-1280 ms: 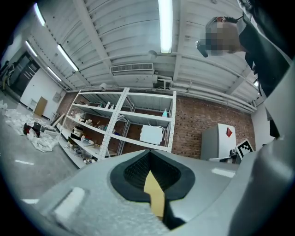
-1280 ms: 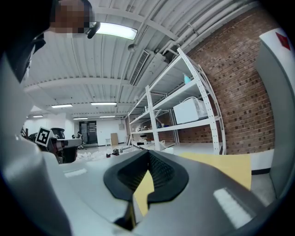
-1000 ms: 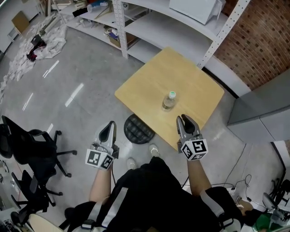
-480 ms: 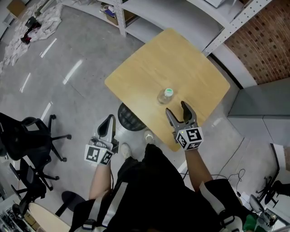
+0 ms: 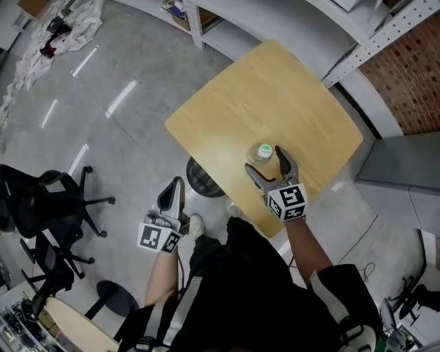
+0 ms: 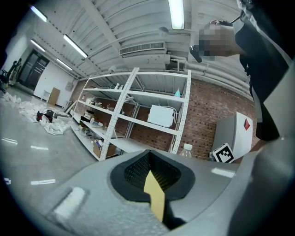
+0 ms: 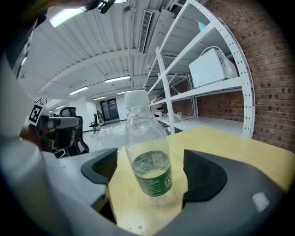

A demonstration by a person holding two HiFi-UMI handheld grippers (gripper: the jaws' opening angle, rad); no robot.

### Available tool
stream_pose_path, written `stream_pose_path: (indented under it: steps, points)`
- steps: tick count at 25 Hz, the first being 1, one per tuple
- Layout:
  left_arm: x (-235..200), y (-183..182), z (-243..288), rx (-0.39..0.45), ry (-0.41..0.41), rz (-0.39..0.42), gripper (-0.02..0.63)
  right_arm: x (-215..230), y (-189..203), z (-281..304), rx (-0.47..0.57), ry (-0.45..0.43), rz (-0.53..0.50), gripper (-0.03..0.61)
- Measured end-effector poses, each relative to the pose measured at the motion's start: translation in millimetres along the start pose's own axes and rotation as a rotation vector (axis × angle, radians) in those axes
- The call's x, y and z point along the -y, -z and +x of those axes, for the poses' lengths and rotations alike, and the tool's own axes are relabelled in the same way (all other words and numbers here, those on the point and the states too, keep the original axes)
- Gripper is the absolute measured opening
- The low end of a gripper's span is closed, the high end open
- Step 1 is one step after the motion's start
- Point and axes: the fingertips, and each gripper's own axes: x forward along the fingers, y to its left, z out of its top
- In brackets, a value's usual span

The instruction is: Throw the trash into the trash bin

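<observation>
A clear plastic bottle (image 5: 260, 152) with a white cap and green label stands upright on the wooden table (image 5: 275, 89). My right gripper (image 5: 265, 160) reaches over the table's near edge. Its jaws are opening, and the bottle (image 7: 147, 156) stands between them without either pad touching it; in the right gripper view my right gripper (image 7: 150, 169) shows a gap on both sides. A black mesh trash bin (image 5: 201, 181) stands on the floor, partly under the table's near-left edge. My left gripper (image 5: 175, 187) hangs beside the bin, shut and holding nothing; in its own view my left gripper (image 6: 150, 174) shows the pads together.
White metal shelving (image 5: 206, 20) and a brick wall (image 5: 412, 82) stand behind the table. A grey cabinet (image 5: 405, 172) is at the right. Black office chairs (image 5: 48, 206) sit on the left floor. A pile of rags (image 5: 48, 34) lies far left.
My right gripper has opened wide and moved forward and down, so the bottle now stands between its jaws. The left gripper has sunk a little beside the bin and stays shut.
</observation>
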Motion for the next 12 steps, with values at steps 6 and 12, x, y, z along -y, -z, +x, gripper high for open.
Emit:
stream_pose_path:
  steps: [6,12]
  points:
    - [2,9,-12,-0.008,-0.055,-0.040,0.000,-3,5,24,-0.024,-0.048,-0.050,0.433]
    - [6,12,-15,-0.014,-0.064,-0.047,0.000,-7,2,37,-0.038,-0.065,-0.108,0.353]
